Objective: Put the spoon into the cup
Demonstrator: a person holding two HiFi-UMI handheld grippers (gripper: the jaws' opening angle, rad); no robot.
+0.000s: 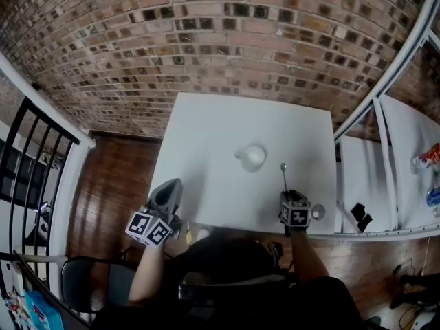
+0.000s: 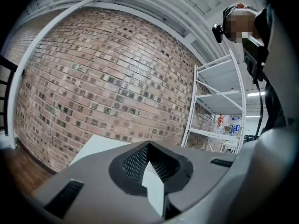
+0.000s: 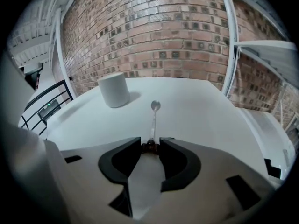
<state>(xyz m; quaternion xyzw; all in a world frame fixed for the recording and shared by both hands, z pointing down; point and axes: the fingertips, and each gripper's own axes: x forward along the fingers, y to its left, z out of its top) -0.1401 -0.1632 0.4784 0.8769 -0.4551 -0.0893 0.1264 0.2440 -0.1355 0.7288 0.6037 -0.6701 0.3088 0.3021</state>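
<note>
- Pinching is seen at the right gripper [image 3: 150, 145]: its dark jaws are closed on the brown knob at the end of the spoon [image 3: 153, 118], which appears to be touched on both sides.
- The left gripper [image 2: 148, 146] is held by the table's left edge, its mesh-textured jaws pressed together with nothing between them.
- The spoon is laid flat on the smooth white table [image 3: 201, 111]. Its slim, shiny metal handle is pointed away from the jaws, and its small round bowl lies near the cup [image 3: 114, 89], to the cup's right.
- The cup is a plain white cylinder with a matt look, stood upright and apart from the spoon. Nothing is seen inside it from the head view.
- The task is judged to be at its start: the grasp is made, while lifting, carrying and lowering into the cup are left to be done.
</note>
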